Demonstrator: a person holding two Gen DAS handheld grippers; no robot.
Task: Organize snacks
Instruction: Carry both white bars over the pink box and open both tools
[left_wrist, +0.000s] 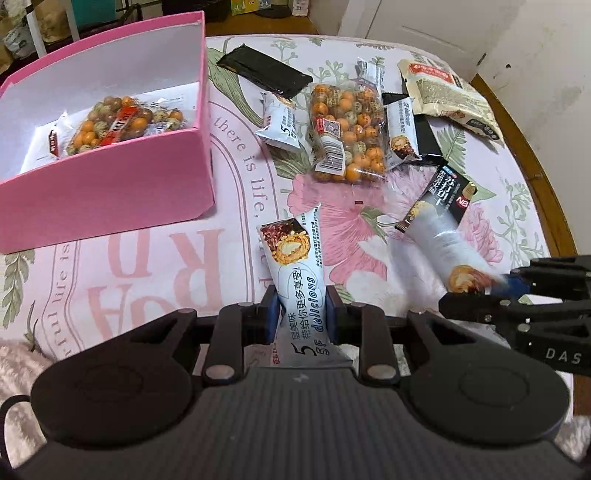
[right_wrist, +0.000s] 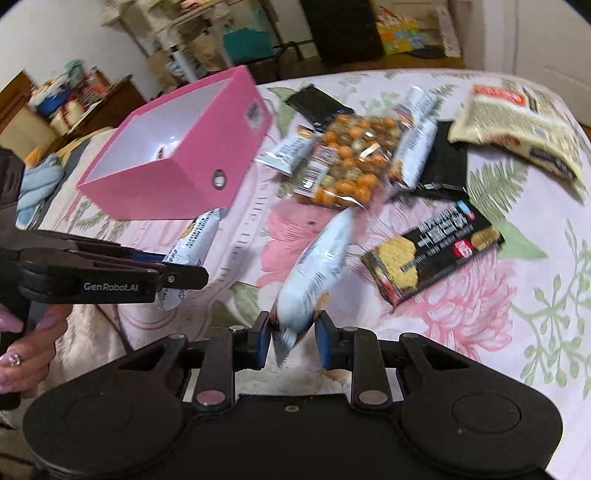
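- Left gripper: jaws narrowed onto a white snack bar packet, pinching its lower half; the packet's printed end points forward over the floral cloth.
- Right gripper: jaws closed in on a second white packet, gripping its near end; the packet is blurred and tilts up and away.
- Pink box: sits at the left on the cloth, open, holding a bag of round orange snacks.
- Loose snacks: a second ball bag, a black cracker packet and a beige pouch lie on the cloth, well apart from the box.
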